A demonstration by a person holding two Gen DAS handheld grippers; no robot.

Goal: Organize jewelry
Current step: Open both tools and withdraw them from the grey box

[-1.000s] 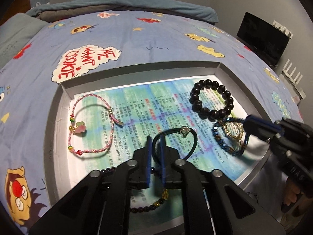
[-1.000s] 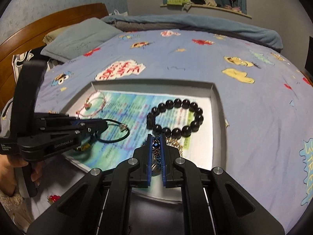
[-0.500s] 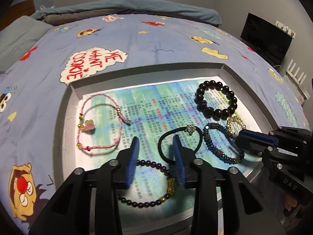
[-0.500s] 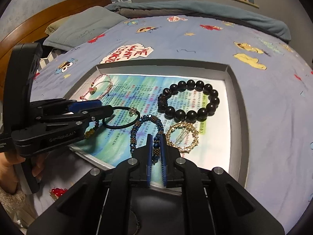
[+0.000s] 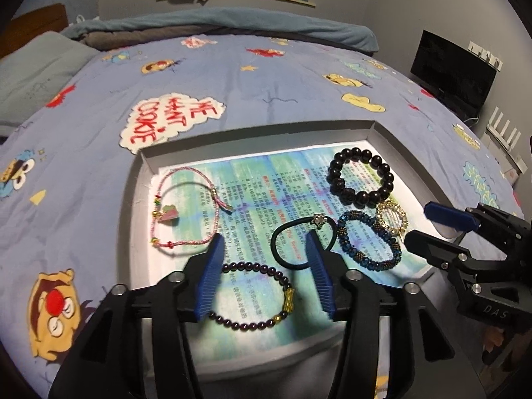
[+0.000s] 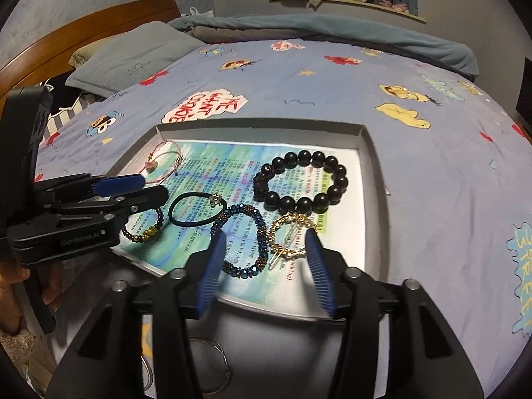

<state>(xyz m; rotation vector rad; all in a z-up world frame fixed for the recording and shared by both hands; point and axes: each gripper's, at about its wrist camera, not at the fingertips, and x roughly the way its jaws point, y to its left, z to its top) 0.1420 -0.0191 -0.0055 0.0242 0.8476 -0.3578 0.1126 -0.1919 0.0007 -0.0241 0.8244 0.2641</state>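
Observation:
A shallow grey tray (image 5: 395, 139) lined with printed paper lies on the bed and also shows in the right wrist view (image 6: 369, 153). In it lie a pink cord bracelet (image 5: 186, 209), a large black bead bracelet (image 5: 360, 181), a black hair tie (image 5: 299, 244), a blue bead bracelet (image 5: 369, 241), a gold round clip (image 5: 392, 217) and a dark purple bead bracelet (image 5: 256, 296). My left gripper (image 5: 266, 249) is open and empty above the purple bracelet and hair tie. My right gripper (image 6: 266, 241) is open and empty above the blue bracelet (image 6: 242, 242) and gold clip (image 6: 289, 236).
The tray sits on a blue cartoon bedspread (image 5: 266, 76). A grey pillow (image 6: 133, 56) and wooden headboard (image 6: 83, 30) are at the far left. A black screen (image 5: 452, 73) stands beside the bed. A thin metal ring (image 6: 212, 362) lies below the tray's near edge.
Both grippers opened and drew back. The left one let go of the black hair tie; the right one let go of the blue bead bracelet. Both pieces now lie in the tray.

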